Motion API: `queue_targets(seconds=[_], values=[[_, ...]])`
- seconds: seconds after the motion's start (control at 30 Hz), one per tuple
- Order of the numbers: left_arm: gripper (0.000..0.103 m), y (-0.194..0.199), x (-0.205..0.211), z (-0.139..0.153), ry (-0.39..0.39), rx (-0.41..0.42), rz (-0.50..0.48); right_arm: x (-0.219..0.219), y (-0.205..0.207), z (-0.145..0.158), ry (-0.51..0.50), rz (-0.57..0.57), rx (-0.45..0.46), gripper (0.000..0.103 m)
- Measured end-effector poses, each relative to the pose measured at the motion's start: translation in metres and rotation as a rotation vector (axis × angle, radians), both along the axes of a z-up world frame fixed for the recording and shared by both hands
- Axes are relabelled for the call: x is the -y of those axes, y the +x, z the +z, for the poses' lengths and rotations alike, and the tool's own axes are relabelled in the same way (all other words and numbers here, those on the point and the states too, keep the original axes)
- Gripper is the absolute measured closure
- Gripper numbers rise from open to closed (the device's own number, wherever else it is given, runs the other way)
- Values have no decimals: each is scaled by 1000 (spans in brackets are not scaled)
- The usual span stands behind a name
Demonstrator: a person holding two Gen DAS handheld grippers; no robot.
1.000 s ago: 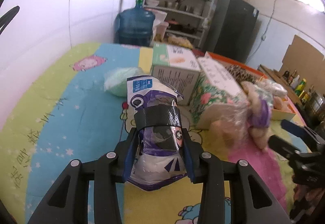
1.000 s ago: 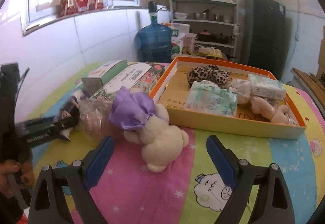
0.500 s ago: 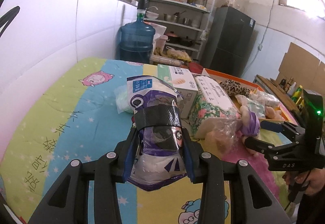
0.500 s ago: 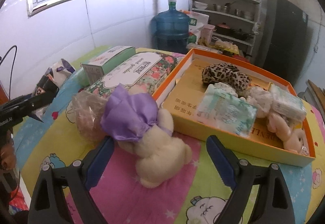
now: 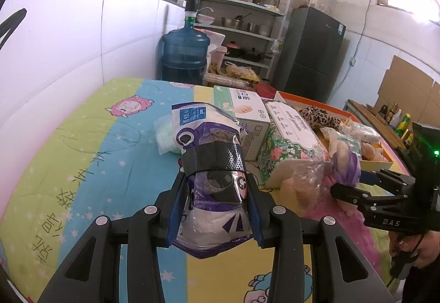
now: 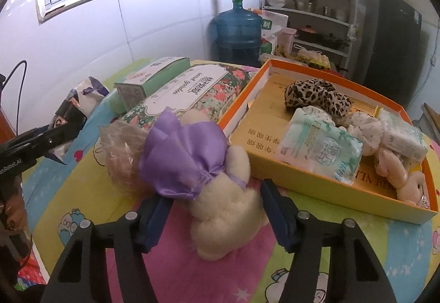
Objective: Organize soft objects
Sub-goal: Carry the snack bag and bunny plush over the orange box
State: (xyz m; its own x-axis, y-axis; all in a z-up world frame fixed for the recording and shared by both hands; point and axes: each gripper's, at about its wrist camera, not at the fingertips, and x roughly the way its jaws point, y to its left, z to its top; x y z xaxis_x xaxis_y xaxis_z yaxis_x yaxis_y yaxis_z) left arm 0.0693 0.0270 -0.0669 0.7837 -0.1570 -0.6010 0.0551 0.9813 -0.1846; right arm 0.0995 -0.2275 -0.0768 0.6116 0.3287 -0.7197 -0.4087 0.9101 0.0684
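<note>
My left gripper (image 5: 217,190) is shut on a purple and white plastic pack (image 5: 209,143) and holds it above the cartoon cloth. The pack also shows in the right wrist view (image 6: 82,99). My right gripper (image 6: 217,201) is open, its fingers on either side of a cream plush toy with a purple satin bow (image 6: 198,165) that lies on the cloth. The same toy shows in the left wrist view (image 5: 343,162). An orange tray (image 6: 316,182) at the right holds a leopard plush (image 6: 316,94), a tissue pack (image 6: 321,149) and other soft things.
A floral tissue pack (image 6: 192,94) and a green box (image 6: 154,77) lie between the pack and the tray. A green soft item in a bag (image 5: 165,135) lies behind the held pack. A water bottle (image 6: 238,30), shelves and a fridge stand behind the table.
My right gripper has moved forward to the plush toy and narrowed around it. My left gripper has lifted and drawn back with the pack still held.
</note>
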Motion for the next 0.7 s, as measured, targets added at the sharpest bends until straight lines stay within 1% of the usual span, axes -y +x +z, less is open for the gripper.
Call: queue_targets(seconds=[0.37, 0.7], values=[[61, -7, 3, 6, 0, 31, -15, 8, -31, 19, 28, -17, 51, 40], [61, -15, 8, 23, -4, 73, -40, 21, -48, 41, 34, -50, 111, 40]])
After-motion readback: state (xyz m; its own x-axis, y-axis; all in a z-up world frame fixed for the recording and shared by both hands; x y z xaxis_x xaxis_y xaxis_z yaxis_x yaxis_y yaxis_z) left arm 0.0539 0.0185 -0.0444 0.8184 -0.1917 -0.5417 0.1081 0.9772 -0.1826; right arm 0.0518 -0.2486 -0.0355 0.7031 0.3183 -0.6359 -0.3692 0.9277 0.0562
